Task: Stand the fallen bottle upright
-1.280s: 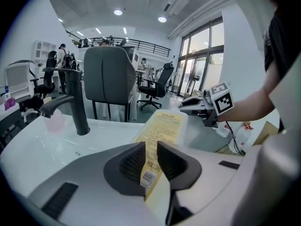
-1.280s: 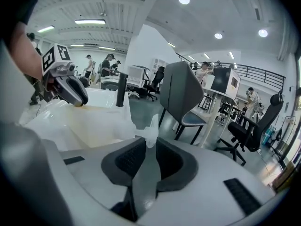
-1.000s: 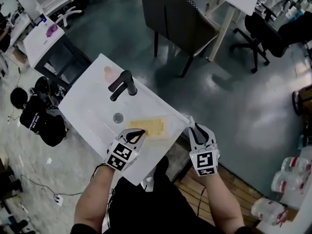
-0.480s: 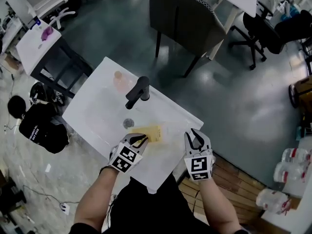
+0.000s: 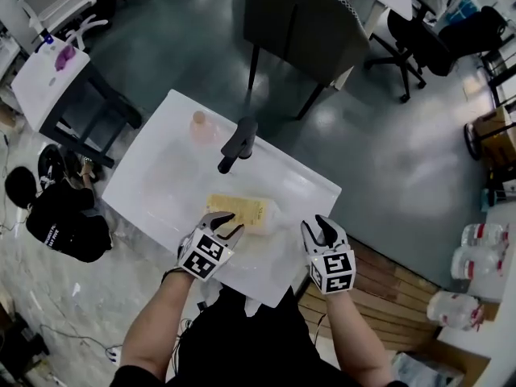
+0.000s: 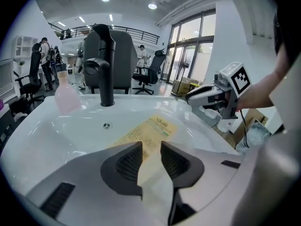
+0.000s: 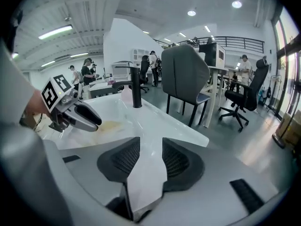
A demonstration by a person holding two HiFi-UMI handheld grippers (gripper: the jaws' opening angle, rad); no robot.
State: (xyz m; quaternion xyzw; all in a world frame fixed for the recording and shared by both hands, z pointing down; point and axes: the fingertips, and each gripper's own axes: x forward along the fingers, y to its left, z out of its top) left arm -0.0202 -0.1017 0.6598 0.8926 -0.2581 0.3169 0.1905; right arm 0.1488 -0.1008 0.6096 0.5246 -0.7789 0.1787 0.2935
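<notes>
The fallen bottle [image 5: 239, 213], clear with a yellow label, lies on its side in the white sink basin [image 5: 153, 180]. The left gripper view shows its label [image 6: 149, 133] just beyond my jaws. My left gripper [image 5: 226, 223] hovers at the bottle's near side, its jaws opening, with nothing between the pads [image 6: 128, 160]. My right gripper [image 5: 319, 226] is over the sink's front right rim, to the right of the bottle and apart from it. Its jaws are also opening and hold nothing. In the right gripper view the left gripper [image 7: 77, 113] hangs over the label [image 7: 109, 125].
A black faucet [image 5: 237, 144] rises behind the bottle, with a drain [image 6: 107, 125] below it. A pink bottle [image 5: 201, 127] stands upright on the back left rim. Behind the sink stands a grey chair [image 5: 310, 27]. A black bag [image 5: 60, 220] lies on the floor at the left.
Both grippers have moved forward and down towards the sink. The left jaws, shut before, have parted, and the right jaws have widened. The bottle has not moved.
</notes>
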